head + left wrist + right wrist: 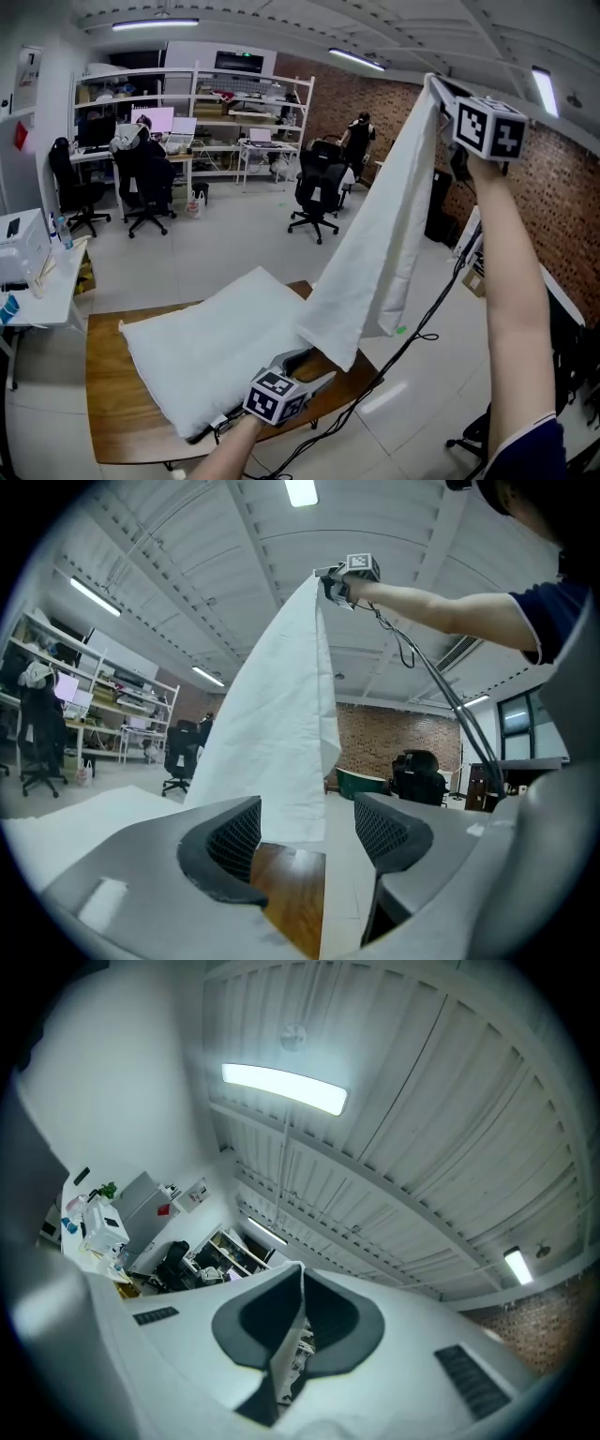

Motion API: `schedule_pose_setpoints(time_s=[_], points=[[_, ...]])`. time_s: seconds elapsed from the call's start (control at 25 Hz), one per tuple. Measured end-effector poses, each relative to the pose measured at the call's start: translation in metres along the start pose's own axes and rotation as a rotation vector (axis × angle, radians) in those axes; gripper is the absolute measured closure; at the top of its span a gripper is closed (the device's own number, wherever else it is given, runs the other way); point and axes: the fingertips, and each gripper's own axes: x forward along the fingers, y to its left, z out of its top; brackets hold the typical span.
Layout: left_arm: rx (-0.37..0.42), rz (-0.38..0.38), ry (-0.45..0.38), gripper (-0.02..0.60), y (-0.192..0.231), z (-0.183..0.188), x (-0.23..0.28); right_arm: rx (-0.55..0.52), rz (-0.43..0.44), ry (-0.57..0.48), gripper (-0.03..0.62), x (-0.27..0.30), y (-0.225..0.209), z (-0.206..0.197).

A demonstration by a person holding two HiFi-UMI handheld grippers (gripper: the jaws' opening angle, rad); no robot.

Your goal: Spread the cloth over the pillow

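A white pillow (206, 342) lies on the wooden table (122, 412). My right gripper (439, 86) is raised high at the upper right, shut on the top corner of the white cloth (375, 253). The cloth hangs down in a long drape, and its lower corner reaches the pillow's right end. In the right gripper view the jaws of my right gripper (298, 1312) pinch a thin edge of cloth (286, 1363). My left gripper (314, 367) is low at the table's near edge, open, just below the cloth's lower corner. In the left gripper view the cloth (281, 724) hangs ahead of the wide jaws of my left gripper (307, 832), untouched by them.
Black office chairs (314, 192) and desks with shelves (187, 103) stand across the floor behind the table. A person (359, 136) stands far back. A white desk (42, 281) sits at the left. A black cable (422, 333) hangs from my right arm towards the table's right end.
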Motion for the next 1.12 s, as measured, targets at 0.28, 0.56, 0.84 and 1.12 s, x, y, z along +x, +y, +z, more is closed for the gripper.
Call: schedule_pose_setpoints(time_s=[0.28,0.56,0.84,1.12], points=[[0.061,0.093,0.020,0.267,0.000,-0.002,0.039,0.032,0.020,-0.006,0.572,0.012,0.008,0.010],[0.081,0.133,0.027,0.262,-0.002,-0.011,0.047,0.025,0.042,-0.009,0.572,0.021,0.019,0.016],[0.063,0.198,0.028,0.262,0.014,-0.022,0.048,0.015,0.050,-0.031,0.572,0.018,0.017,0.028],[0.052,0.244,-0.014,0.328,0.028,-0.017,0.032,0.007,0.049,-0.035,0.572,0.018,0.018,0.035]])
